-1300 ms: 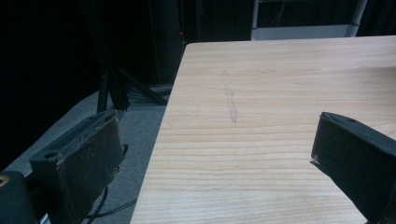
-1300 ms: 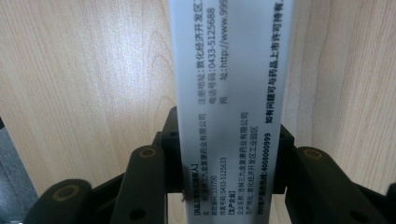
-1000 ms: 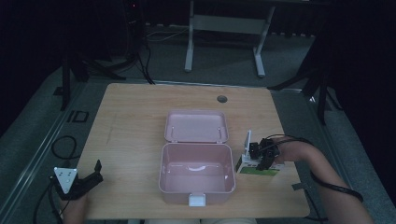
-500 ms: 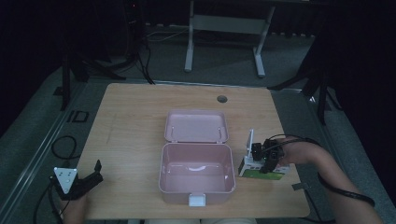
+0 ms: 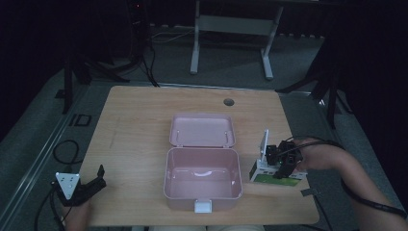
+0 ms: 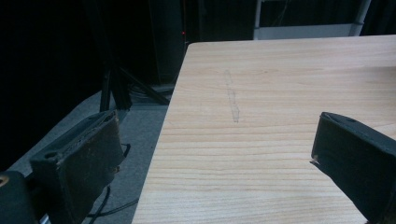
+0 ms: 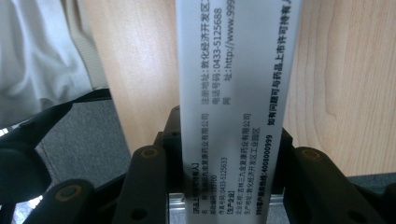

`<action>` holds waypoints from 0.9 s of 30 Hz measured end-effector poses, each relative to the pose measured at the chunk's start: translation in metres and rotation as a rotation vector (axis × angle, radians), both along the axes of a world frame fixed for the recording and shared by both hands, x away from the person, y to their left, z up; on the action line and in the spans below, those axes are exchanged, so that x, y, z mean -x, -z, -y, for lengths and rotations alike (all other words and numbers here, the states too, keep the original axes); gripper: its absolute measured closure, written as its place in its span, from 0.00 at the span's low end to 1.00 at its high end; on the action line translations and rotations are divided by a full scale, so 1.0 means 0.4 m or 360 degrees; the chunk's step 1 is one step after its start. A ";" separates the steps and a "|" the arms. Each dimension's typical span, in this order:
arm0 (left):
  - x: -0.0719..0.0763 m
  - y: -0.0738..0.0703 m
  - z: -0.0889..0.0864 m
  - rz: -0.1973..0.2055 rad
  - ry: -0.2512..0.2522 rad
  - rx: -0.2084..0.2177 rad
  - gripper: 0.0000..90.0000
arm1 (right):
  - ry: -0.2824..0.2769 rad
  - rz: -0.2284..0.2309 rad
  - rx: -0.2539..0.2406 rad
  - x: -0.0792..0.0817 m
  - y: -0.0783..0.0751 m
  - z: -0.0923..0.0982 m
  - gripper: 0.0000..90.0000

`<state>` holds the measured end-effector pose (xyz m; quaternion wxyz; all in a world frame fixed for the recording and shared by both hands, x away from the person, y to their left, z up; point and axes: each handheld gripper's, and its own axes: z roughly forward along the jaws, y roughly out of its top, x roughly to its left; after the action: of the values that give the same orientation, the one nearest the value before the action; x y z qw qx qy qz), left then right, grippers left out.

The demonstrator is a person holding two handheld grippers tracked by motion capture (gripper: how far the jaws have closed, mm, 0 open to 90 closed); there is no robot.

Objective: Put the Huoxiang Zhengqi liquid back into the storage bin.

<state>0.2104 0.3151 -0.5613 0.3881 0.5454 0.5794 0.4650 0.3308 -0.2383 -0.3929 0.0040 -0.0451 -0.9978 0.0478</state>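
Note:
A white medicine carton (image 5: 276, 175) with a green lower band is at the right side of the wooden table (image 5: 134, 125), next to an open pink plastic box (image 5: 167, 175). My right gripper (image 5: 279, 162) is shut on the carton. In the right gripper view the carton's white side with printed text (image 7: 233, 93) runs up between the two black jaws, and my right gripper (image 7: 229, 154) presses on both of its sides. My left gripper (image 5: 100, 178) rests at the table's near left corner, open. Its jaws (image 6: 215, 154) stand wide apart with bare wood between them.
The pink box's lid (image 5: 202, 130) lies folded back flat behind the base, with a white latch (image 5: 202, 207) at the front. A round cable hole (image 5: 229, 102) sits near the far edge. Cables (image 5: 62, 149) lie on the floor at the left. A grey desk frame (image 5: 231, 24) stands beyond the table.
My right gripper has risen a little with the carton in it and drifted slightly to the right. The left gripper has stayed still.

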 end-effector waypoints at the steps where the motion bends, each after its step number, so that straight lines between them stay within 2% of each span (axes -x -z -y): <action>1: 0.000 0.000 0.000 0.0000 -0.0001 -0.0001 0.02 | -0.0008 0.0001 -0.0003 0.005 -0.013 -0.002 0.70; 5: 0.000 0.000 0.000 -0.0003 -0.0002 -0.0002 0.02 | -0.0006 0.0001 0.0001 0.012 -0.031 -0.006 0.70; 12: 0.000 0.000 0.000 0.0000 -0.0006 0.0002 0.02 | -0.0011 0.0020 0.0026 0.027 -0.088 -0.028 0.70; 19: 0.001 -0.001 -0.001 0.0000 -0.0002 0.0005 0.02 | -0.0007 0.0062 -0.0014 0.034 -0.155 -0.059 0.70; 23: 0.000 -0.001 -0.001 -0.0002 -0.0002 0.0006 0.02 | -0.0022 0.0064 -0.0021 0.036 -0.174 -0.086 0.70; 27: 0.001 -0.001 -0.002 -0.0002 0.0001 0.0009 0.02 | -0.0038 0.0059 -0.0011 0.033 -0.178 -0.117 0.70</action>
<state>0.2099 0.3159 -0.5610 0.3893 0.5447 0.5808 0.4631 0.3176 -0.1916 -0.3218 -0.0149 -0.0342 -0.9984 0.0434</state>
